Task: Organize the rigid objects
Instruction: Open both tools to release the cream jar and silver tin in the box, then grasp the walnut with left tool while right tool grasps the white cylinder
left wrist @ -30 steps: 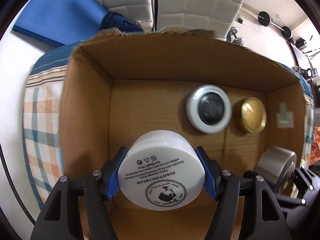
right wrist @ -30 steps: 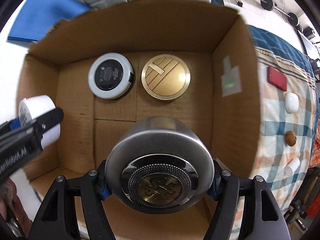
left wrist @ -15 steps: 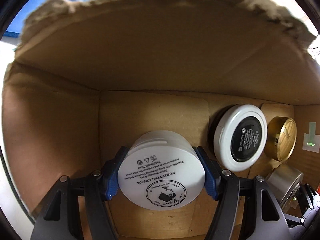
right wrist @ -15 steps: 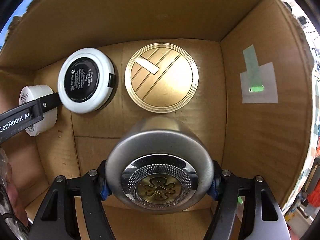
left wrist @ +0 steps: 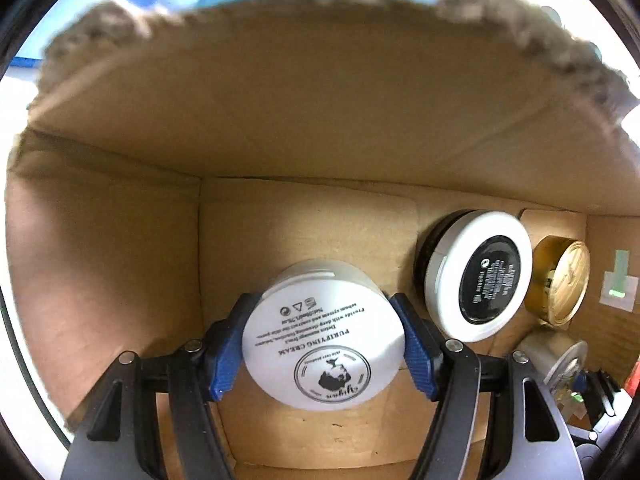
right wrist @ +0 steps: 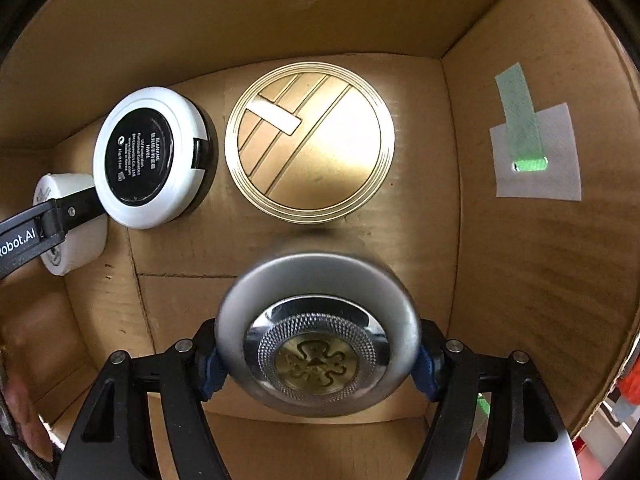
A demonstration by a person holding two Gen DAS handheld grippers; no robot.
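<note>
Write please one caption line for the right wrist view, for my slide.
Right gripper, jaws just opening, lowers silver jar into cardboard box beside gold compact and white compact.

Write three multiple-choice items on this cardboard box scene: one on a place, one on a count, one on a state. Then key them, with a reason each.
1. The gold tin lies:
A. on the box floor beside the white-rimmed compact
B. outside the box
C. between the fingers

2. Round containers in the cardboard box, counting held ones:
A. two
B. four
C. six

3. The white cream jar is:
A. lying loose
B. between the left gripper's fingers
C. stacked on the tin

A: both rest against the far wall.
B: two lying, two carried, including the silver jar.
B: blue pads flank it.
</note>
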